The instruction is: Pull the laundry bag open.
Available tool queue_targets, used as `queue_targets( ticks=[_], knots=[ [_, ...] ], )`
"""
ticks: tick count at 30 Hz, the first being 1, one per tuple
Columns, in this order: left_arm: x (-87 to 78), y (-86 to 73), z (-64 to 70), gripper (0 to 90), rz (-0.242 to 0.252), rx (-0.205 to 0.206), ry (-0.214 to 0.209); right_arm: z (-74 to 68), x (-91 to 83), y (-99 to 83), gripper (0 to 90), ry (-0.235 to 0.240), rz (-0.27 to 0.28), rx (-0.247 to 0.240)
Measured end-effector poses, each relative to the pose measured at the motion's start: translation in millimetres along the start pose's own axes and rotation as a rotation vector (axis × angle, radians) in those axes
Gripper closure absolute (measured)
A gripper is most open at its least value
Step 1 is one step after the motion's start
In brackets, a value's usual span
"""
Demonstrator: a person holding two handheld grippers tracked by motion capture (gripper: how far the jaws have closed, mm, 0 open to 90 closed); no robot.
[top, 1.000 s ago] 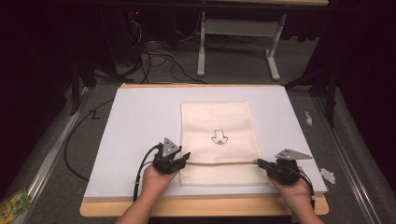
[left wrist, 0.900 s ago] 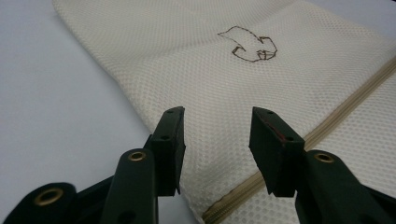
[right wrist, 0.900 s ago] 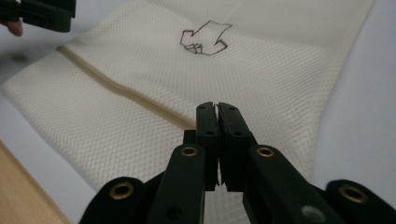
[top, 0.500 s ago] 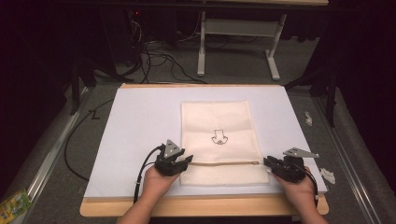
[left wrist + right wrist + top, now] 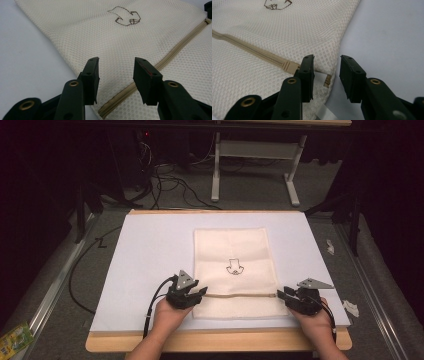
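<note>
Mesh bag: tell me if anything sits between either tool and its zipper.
Nothing visible does. The left tool hangs open right over the near end of the zipper on the mesh bag. The right tool is open at the bag's other edge, beside the zipper's end, with bare mesh and white mat below.

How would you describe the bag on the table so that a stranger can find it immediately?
On the white sheet covering the table lies one flat cream mesh bag, between the left gripper and right gripper. It has a tan zipper across its near part and a small dark outline drawing in the middle.
</note>
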State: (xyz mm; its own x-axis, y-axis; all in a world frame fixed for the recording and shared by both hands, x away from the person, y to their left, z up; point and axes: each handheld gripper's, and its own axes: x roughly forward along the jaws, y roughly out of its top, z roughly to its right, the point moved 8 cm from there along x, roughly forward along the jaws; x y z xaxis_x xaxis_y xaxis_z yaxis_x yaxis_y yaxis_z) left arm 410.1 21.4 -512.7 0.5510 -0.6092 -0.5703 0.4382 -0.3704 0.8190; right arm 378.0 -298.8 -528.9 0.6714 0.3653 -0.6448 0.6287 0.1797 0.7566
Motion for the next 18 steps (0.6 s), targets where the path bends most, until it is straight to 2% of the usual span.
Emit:
queue_targets(
  ticks=[4, 6, 10, 12, 18],
  knots=[
    [0.1, 0.0, 1.2, 56.2, 0.001, 0.001, -0.002, -2.2, 3.1, -2.2, 67.9, -0.005, -0.026, 0.0],
    [0.0, 0.0, 1.8, 56.1, 0.002, 0.001, -0.004, -2.9, 2.5, -2.9, 67.7, 0.006, -0.034, 0.016],
    [-0.2, 0.9, 4.6, 55.0, 0.01, -0.006, -0.017, -3.5, 1.9, -4.6, 67.8, 0.022, -0.029, 0.002],
    [-0.4, 1.0, 6.1, 54.7, 0.009, -0.002, -0.022, -4.2, 1.8, -4.8, 68.7, 0.013, -0.033, -0.01],
    [0.0, 1.8, 9.0, 53.7, 0.02, 0.003, -0.026, -9.6, 1.5, -4.4, 78.0, -0.004, -0.056, -0.037]
  ],
)
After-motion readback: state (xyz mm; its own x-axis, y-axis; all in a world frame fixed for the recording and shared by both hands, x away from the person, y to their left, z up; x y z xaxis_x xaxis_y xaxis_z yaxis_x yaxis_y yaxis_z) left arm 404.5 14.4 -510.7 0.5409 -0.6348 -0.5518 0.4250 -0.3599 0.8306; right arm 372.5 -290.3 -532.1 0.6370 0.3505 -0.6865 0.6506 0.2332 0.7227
